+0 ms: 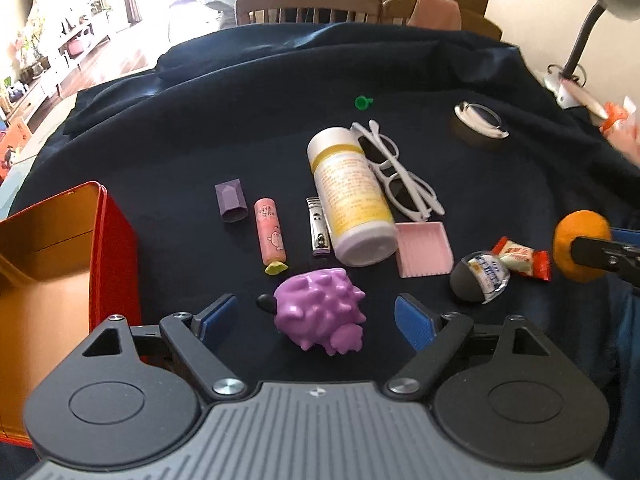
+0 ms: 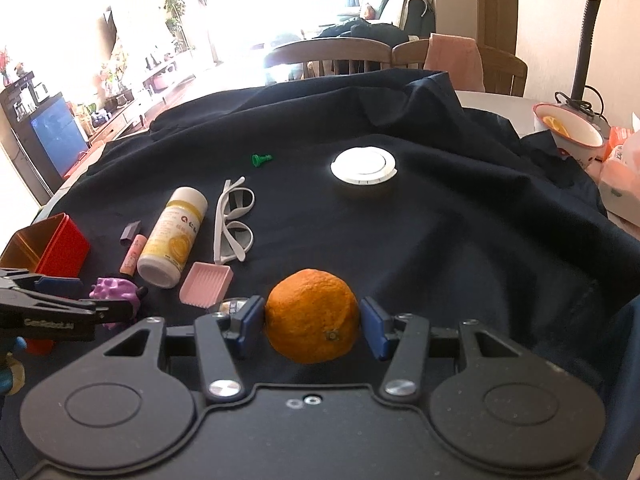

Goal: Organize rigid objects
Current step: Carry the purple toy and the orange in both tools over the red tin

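Your left gripper (image 1: pixel 316 320) is spread wide with nothing pinched, and the purple spiky toy (image 1: pixel 320 312) sits on the dark cloth (image 1: pixel 240 120) in the gap between the blue pads, neither pad touching it. Your right gripper (image 2: pixel 312 324) is clamped on the orange (image 2: pixel 312 316), pads pressing both sides, and it looks held up off the cloth. Just left of your left gripper is the open red tin (image 1: pixel 100 248); what shows of its inside is bare. Past the toy you've got a pink tube (image 1: pixel 271 236), a purple cap (image 1: pixel 231 200), nail clippers (image 1: pixel 318 226), a white and yellow bottle (image 1: pixel 352 196) lying on its side, white sunglasses (image 1: pixel 400 176) just beside it and a pink tray (image 1: pixel 424 248) at the bottle's base. Further back there's a small green piece (image 1: pixel 362 102), plus a round white disc (image 2: pixel 363 166) off to the right.
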Available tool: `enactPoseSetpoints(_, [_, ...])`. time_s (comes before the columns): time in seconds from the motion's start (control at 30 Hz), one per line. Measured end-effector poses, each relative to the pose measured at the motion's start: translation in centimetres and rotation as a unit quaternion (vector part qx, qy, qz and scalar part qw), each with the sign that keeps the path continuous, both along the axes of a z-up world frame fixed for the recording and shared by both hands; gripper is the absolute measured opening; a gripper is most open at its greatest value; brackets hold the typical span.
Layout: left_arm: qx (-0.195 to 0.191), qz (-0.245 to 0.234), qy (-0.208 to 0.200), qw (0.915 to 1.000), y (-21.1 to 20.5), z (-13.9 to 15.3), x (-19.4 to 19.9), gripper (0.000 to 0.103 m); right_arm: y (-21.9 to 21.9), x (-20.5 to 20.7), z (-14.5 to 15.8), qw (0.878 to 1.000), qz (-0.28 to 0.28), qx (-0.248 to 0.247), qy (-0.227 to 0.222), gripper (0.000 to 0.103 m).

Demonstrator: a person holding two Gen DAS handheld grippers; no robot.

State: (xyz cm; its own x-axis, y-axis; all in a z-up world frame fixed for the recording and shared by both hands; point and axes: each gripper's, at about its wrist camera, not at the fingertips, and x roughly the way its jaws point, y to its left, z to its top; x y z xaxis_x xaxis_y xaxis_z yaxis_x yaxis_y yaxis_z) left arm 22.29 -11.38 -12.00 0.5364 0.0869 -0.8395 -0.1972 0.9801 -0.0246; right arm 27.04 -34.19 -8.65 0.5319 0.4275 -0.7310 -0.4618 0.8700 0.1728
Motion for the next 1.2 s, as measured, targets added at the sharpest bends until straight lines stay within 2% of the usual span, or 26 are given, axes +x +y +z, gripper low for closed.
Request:
enactPoseSetpoints(0.07, [-0.003, 0.002, 0.007, 1.0000, 0.1, -0.5, 0.3, 0.085, 0.0, -0.1, -0.1, 1.000, 0.001, -0.001, 0.000, 0.052])
enactPoseSetpoints(0.23, [0.007, -0.002, 0.015, 0.9999, 0.0, -1.0, 0.6, 0.065, 0.0, -0.1, -0.1, 1.000, 0.002, -0.002, 0.002, 0.052])
enactPoseSetpoints(0.7, [-0.027, 0.008, 0.004, 0.9996, 1.9, -0.4, -0.4, 0.064, 2.1, -1.9, 1.2, 1.000, 0.019, -0.011, -0.005, 0.052])
enactPoseSetpoints(1.07, [-0.074, 0.004, -0.037, 0.9965, 5.4, 3.4, -3.3, 0.064, 7.1, -5.3, 4.4, 0.998, 0.057, -0.007, -0.028, 0.052])
enactPoseSetpoints(1.2, [-0.072, 0.004, -0.052, 0.9961, 7.2, 5.3, -4.7, 0.064, 9.9, -6.7, 5.4, 0.996, 0.079, -0.007, -0.034, 0.052])
